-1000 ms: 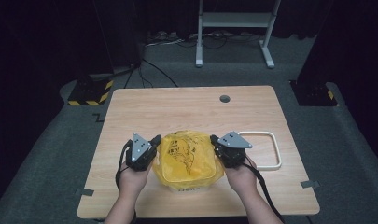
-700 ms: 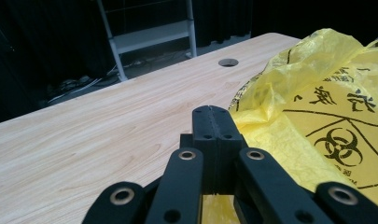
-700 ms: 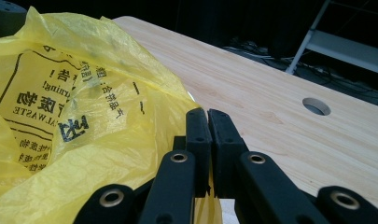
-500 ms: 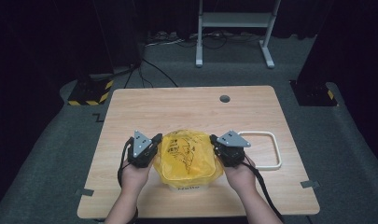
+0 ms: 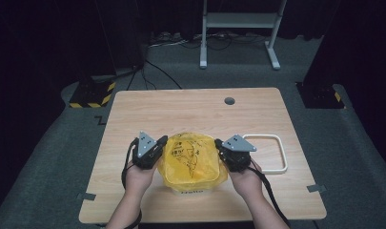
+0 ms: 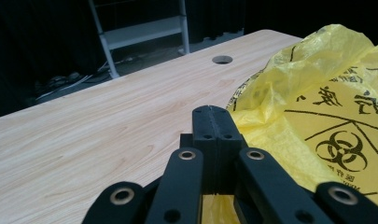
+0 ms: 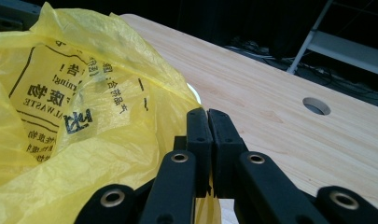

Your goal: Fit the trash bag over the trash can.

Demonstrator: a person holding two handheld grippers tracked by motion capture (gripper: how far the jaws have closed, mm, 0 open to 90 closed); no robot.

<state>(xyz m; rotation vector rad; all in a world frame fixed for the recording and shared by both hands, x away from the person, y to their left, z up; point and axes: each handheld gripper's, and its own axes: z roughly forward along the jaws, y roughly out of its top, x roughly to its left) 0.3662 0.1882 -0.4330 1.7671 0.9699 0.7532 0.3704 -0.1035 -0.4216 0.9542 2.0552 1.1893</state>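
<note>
A yellow biohazard bag (image 5: 193, 160) is draped over a white container (image 5: 193, 192) near the table's front edge. My left gripper (image 5: 161, 143) sits at the bag's left edge, its jaws pressed together (image 6: 211, 112) with yellow plastic pinched low between them. My right gripper (image 5: 219, 144) is at the bag's right edge, jaws likewise together (image 7: 208, 114) on a fold of the bag (image 7: 98, 121). A hand holds each gripper from the bottom of the high view. The inside of the container is hidden by the bag.
A white rectangular frame (image 5: 281, 155) lies flat on the table just right of my right gripper. A round cable hole (image 5: 229, 101) is near the table's far edge. Bare wood (image 5: 181, 114) stretches behind the bag. A metal stand (image 5: 238, 21) and cables are on the floor beyond.
</note>
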